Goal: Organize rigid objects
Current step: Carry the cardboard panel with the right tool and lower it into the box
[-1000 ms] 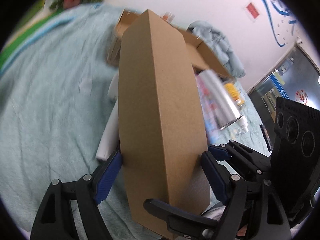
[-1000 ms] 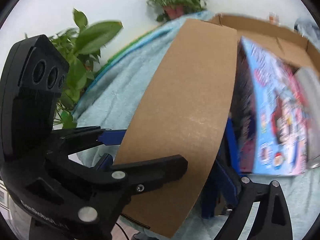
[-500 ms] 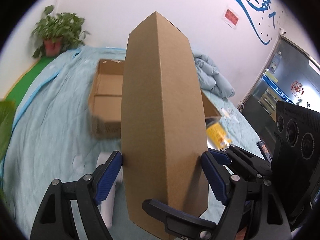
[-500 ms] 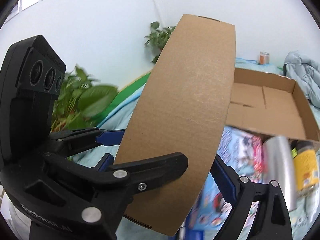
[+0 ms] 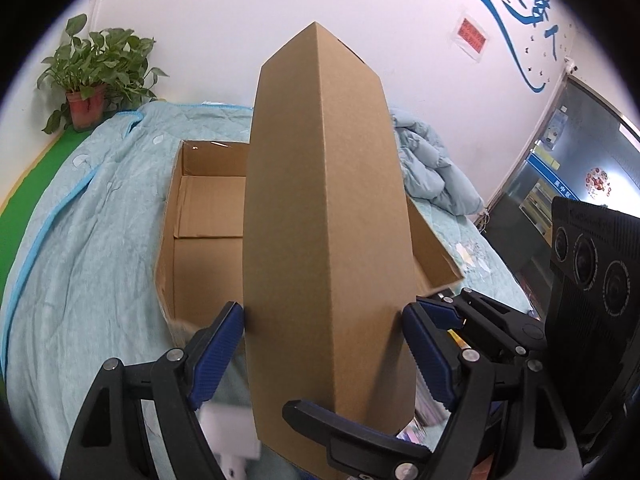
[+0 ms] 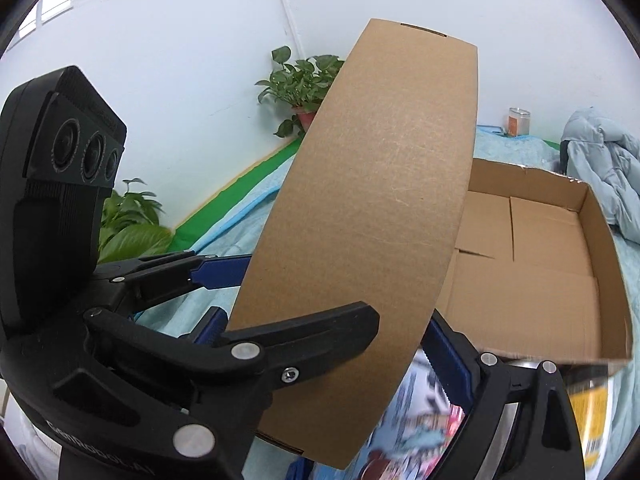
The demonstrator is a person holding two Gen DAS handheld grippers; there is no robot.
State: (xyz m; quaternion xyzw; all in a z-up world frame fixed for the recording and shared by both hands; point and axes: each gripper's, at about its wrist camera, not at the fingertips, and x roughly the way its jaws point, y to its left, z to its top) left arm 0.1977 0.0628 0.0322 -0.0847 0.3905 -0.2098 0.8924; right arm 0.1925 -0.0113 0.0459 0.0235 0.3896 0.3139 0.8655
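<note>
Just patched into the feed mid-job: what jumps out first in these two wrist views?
A closed brown cardboard box fills the centre of both views, clamped between the left gripper and the right gripper, each pressing blue-padded fingers against its sides. Behind it, an open, empty cardboard tray lies on the pale blue quilt, with a potted plant by the white wall.

bedroom-like room: quilted bedspread [image 5: 88, 248], potted plant [image 5: 92, 80], wall slogan [image 5: 516, 12].

Plain brown cardboard box [image 5: 324, 216] (blue-padded black fingers [image 5: 218, 354])
</note>
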